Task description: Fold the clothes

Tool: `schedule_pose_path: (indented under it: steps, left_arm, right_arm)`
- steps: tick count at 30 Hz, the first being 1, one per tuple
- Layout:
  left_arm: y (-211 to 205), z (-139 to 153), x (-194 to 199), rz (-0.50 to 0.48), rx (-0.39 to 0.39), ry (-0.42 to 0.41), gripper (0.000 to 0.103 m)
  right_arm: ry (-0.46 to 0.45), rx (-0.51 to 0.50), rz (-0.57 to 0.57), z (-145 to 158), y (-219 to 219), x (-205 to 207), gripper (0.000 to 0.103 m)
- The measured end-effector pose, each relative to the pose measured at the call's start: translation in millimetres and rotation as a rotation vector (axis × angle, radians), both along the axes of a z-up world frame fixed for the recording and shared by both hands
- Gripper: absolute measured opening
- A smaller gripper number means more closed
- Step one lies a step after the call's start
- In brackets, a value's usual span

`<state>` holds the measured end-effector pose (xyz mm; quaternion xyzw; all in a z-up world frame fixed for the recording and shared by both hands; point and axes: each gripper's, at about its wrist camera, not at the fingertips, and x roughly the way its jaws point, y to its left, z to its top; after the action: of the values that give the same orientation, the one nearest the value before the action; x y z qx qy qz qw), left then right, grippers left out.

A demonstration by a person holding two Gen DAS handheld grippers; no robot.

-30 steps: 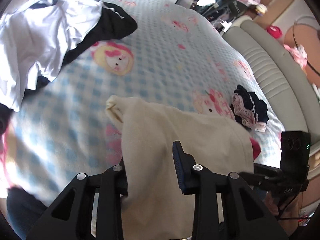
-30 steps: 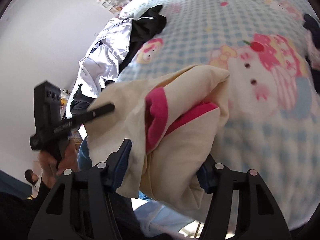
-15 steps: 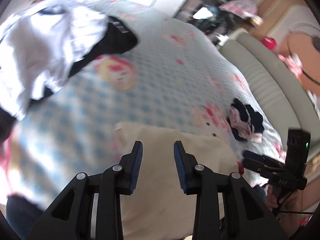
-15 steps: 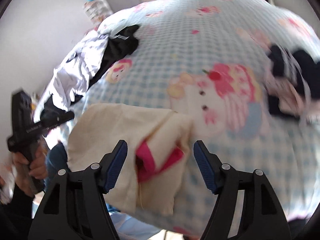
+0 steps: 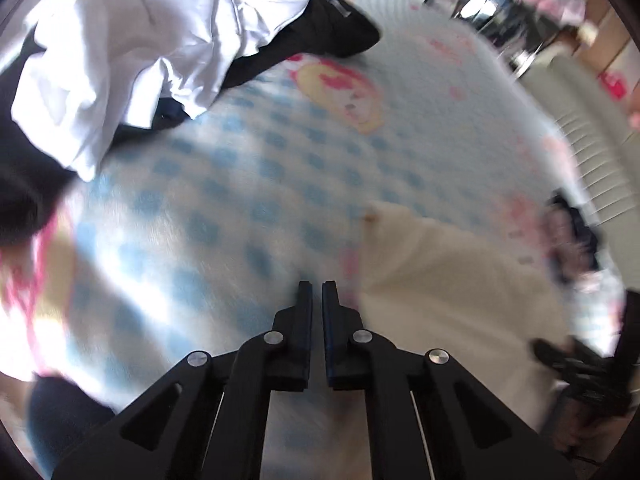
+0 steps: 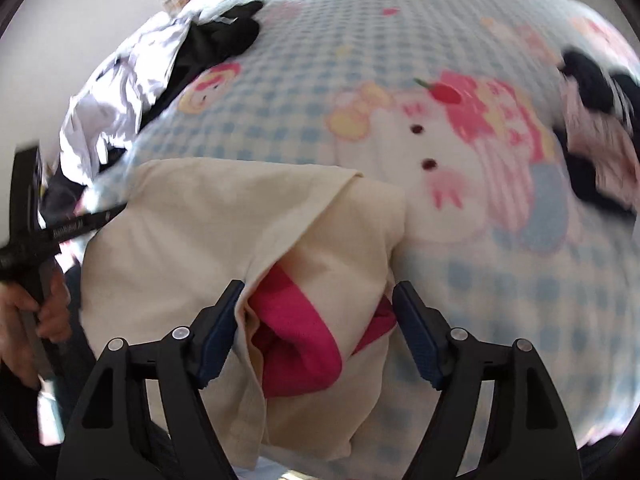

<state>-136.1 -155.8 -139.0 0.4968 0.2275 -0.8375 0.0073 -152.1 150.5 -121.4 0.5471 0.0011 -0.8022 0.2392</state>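
Cream garment [image 6: 224, 240]: lies folded on the near edge of the bed, part of it hanging over the side toward the person; a pink band [image 6: 296, 344] shows inside the open end of the fold, so the layers are doubled over one another.
Left gripper [image 5: 317, 292]: its jaws are together with nothing between them; it hangs over bare blanket just beside the garment's left edge, clear of the cloth, which suggests its side of the fold is laid down and let go.
Right gripper [image 6: 318, 300]: its jaws are opening, with the pink-banded end of the garment between them; the pads stand off the cloth on both sides, so the fabric looks free to settle in place.
Checked blanket [image 6: 460, 20]: blue and white with cartoon prints, it serves as the folding surface.
White and black clothes [image 5: 152, 40]: heaped at the far left of the bed, well apart from the cream piece, probably still waiting to be folded.
Dark and pink bundle [image 6: 600, 112]: sits at the right side of the bed, also apart; too blurred to say whether it is folded.
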Motion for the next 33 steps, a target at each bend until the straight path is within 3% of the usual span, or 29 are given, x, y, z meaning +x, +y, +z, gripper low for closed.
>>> schedule_pose_path:
  steps: [3, 5, 7, 10, 11, 13, 15, 18, 21, 24, 27, 28, 30, 31, 33]
  left_arm:
    - [18.1, 23.3, 18.1, -0.081, 0.047, 0.095, 0.010]
    - [36.9, 30.9, 26.8, -0.163, 0.071, 0.142, 0.026]
    - [54.7, 23.1, 29.3, -0.215, 0.060, 0.127, 0.033]
    - [54.8, -7.3, 25.4, -0.187, 0.042, -0.007, 0.026]
    - [49.3, -8.4, 29.0, -0.166, 0.056, -0.010, 0.018]
    - [40.6, -7.8, 35.1, -0.136, 0.068, -0.014, 0.015]
    - [40.9, -1.2, 40.5, -0.122, 0.024, -0.011, 0.015]
    - [50.3, 13.3, 48.2, -0.134, -0.013, 0.030, 0.019]
    - [62.5, 24.7, 55.4, -0.196, 0.068, 0.086, 0.023]
    - [80.6, 22.3, 57.0, -0.262, 0.086, 0.091, 0.024]
    - [93.1, 11.7, 55.5, -0.275, 0.071, 0.039, 0.024]
    - [97.0, 8.8, 55.2, -0.280, 0.067, 0.024, 0.024]
    - [100.7, 11.8, 57.4, -0.295, 0.075, 0.032, 0.026]
    - [102.6, 12.9, 58.4, -0.303, 0.078, 0.035, 0.029]
    - [107.8, 8.6, 58.8, -0.323, 0.067, 0.014, 0.035]
  right_arm:
    - [0.035, -0.026, -0.017, 14.8, 2.8, 9.9, 0.075]
    - [0.056, -0.063, -0.021, 23.1, 2.8, 16.9, 0.075]
    - [0.047, -0.082, -0.006, 21.6, -1.3, 20.9, 0.076]
    - [0.039, 0.014, 0.020, 10.1, -9.8, 22.4, 0.074]
    - [0.043, 0.023, 0.022, 9.4, -8.7, 23.8, 0.074]
    - [0.052, 0.050, 0.012, 9.7, -4.2, 26.9, 0.078]
    - [0.072, 0.075, 0.014, 11.0, 0.6, 31.4, 0.080]
    - [0.106, 0.079, -0.010, 21.3, 9.0, 39.3, 0.079]
    - [0.101, -0.013, 0.005, 35.6, 17.1, 50.6, 0.079]
    - [0.064, -0.087, 0.061, 34.8, 14.8, 61.5, 0.076]
    - [0.038, 0.025, 0.072, 13.0, 9.8, 67.8, 0.065]
    - [0.018, 0.044, 0.050, 5.0, 14.1, 66.7, 0.066]
    - [-0.022, -0.005, -0.011, -2.9, 30.2, 63.7, 0.064]
    - [-0.025, -0.001, -0.039, -5.7, 37.0, 62.7, 0.064]
    - [0.024, 0.098, -0.071, -6.6, 46.2, 62.0, 0.063]
